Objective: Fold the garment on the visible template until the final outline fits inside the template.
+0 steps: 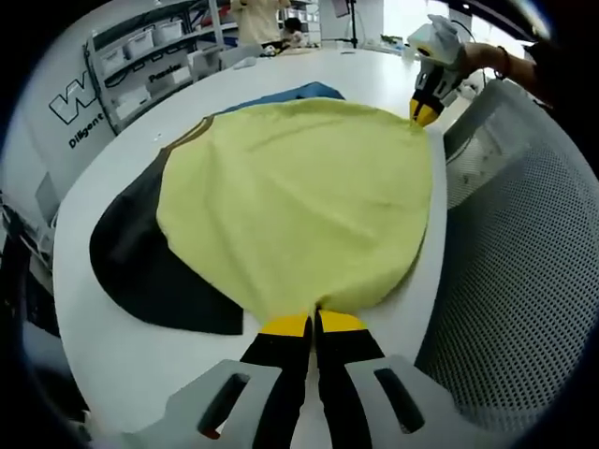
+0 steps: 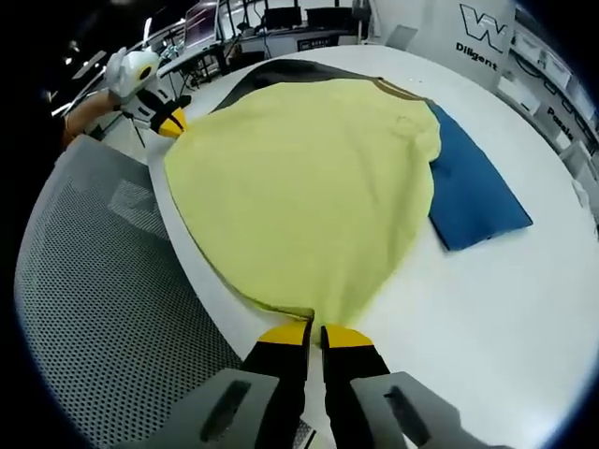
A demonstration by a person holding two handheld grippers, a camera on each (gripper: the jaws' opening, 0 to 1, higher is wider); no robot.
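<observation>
A yellow garment (image 1: 299, 196) lies spread on a white table, partly over a black template (image 1: 140, 253). My left gripper (image 1: 314, 325) is shut on the garment's near edge. Across the cloth, the right gripper (image 1: 426, 110) grips the far corner. In the right gripper view the same garment (image 2: 309, 187) stretches ahead, and my right gripper (image 2: 314, 334) is shut on its near hem. The left gripper (image 2: 168, 122) holds the opposite corner, by a person's hand. The black template (image 2: 281, 70) peeks out past the far edge.
A blue folded cloth (image 2: 473, 192) lies beside the garment, also seen as blue cloth (image 1: 304, 92). A grey mesh chair back (image 1: 524, 281) stands against the table edge (image 1: 75, 309), shown too as a chair back (image 2: 103, 281). Shelves (image 1: 150, 56) and desks are behind.
</observation>
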